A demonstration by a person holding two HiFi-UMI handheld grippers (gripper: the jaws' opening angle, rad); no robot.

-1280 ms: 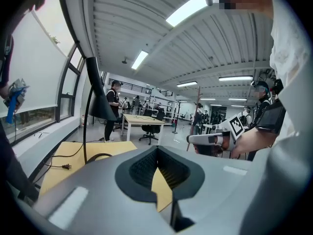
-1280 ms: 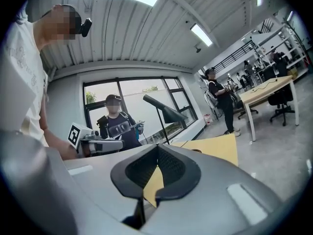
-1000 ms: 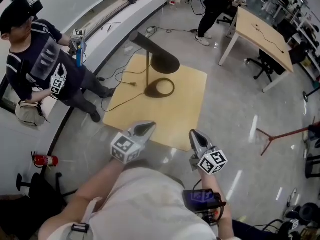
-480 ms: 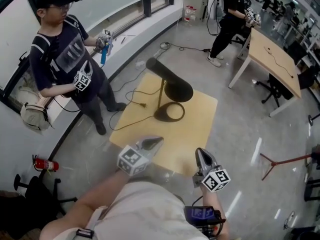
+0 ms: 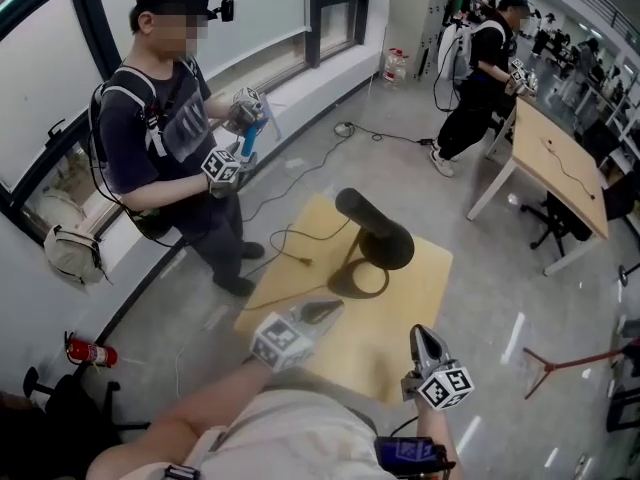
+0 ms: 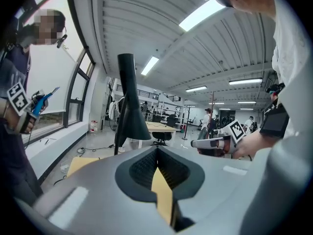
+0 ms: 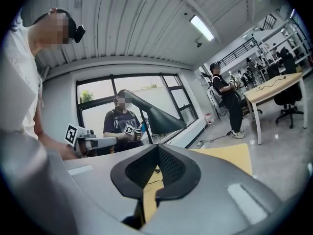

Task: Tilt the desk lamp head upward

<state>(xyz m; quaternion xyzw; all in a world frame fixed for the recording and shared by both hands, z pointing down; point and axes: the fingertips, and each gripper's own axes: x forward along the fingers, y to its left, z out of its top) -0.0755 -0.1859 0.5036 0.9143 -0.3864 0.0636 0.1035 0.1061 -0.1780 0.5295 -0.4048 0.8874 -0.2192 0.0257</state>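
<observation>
The low wooden table (image 5: 425,293) is seen at the centre of the head view, lower and nearer than it was a second ago, when it lay in the upper middle of the frame. More of the room has been brought into view above it, and the bystander (image 5: 165,133) at the upper left is now shown at full height.

The desk lamp (image 5: 360,253) is stood on the table near its far edge, on a ring base (image 5: 357,282), with the lamp head (image 5: 385,240) angled downward toward the lower right. The lamp itself has not been touched; only the approach has been made, so the tilting is judged not yet begun.

The left gripper (image 5: 330,309) is held at the lower centre, over the table's near edge, with its jaws pressed together on nothing. The right gripper (image 5: 420,334) is held at the lower right, likewise closed and empty. Both are well apart from the lamp head, so the jaws are expected to need spreading before any grasp.

No brand or legible writing is found; only black-and-white square markers (image 5: 447,388) are carried on the gripper cubes.
</observation>
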